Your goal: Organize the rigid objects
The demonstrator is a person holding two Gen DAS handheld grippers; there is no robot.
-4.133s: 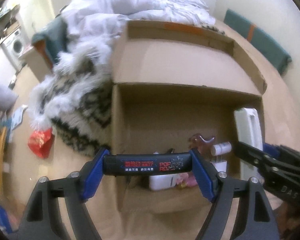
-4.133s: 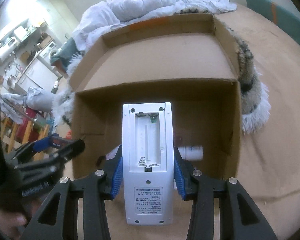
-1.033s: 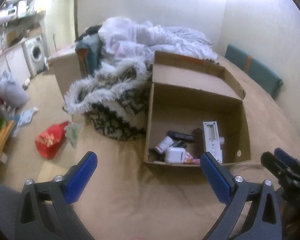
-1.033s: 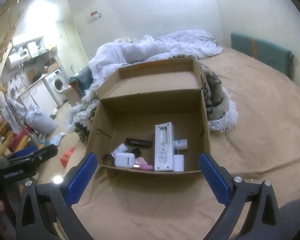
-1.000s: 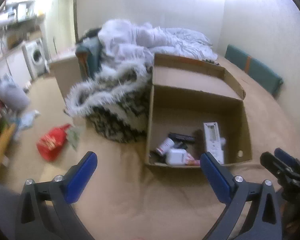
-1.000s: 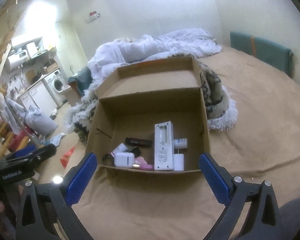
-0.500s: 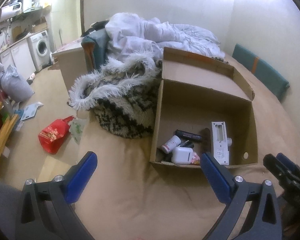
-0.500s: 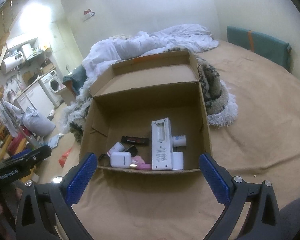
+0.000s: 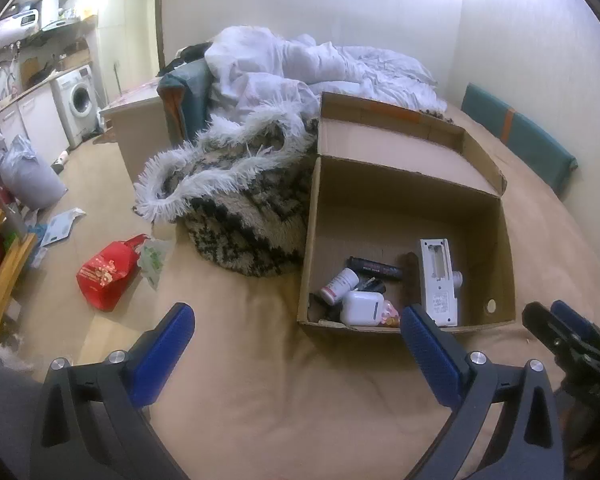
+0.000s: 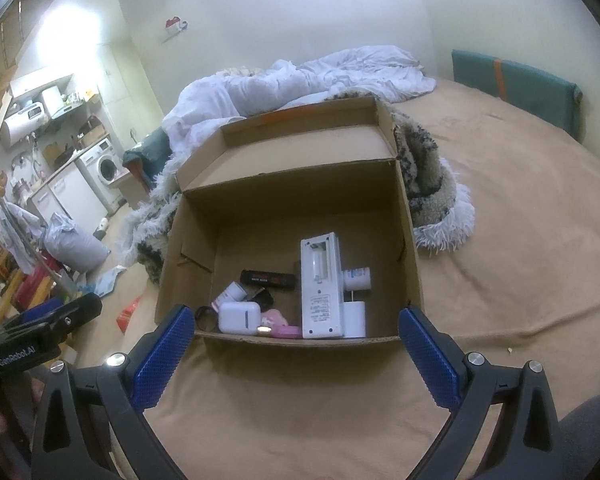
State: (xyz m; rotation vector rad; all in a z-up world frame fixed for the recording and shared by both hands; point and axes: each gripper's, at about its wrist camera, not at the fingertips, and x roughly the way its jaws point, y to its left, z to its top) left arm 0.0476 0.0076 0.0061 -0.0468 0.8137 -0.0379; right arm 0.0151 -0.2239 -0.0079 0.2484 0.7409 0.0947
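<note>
Box point(image 10: 410, 256) of cardboard lies on the tan blanket point(image 10: 520, 240), with its lid open toward the white duvet point(image 10: 300, 80). Inside the box, a white device point(image 10: 319, 292) lies with its battery slot up, near the front wall. Just left of the device lie a black bar point(image 10: 269, 278), a small white bottle point(image 10: 230, 293), a white case point(image 10: 239, 317) and something pink point(image 10: 276, 322). Right of the device are two small white cylinders point(image 10: 356, 278), touching it. A fringed rug point(image 9: 236, 196) is bunched against the left wall of the box. Both grippers hover in front of the box, well apart from it. The left gripper point(image 9: 296, 342) is wide and holds nothing. The right gripper point(image 10: 292, 344) is wide too, with nothing between its blue pads point(image 10: 162, 356).
</note>
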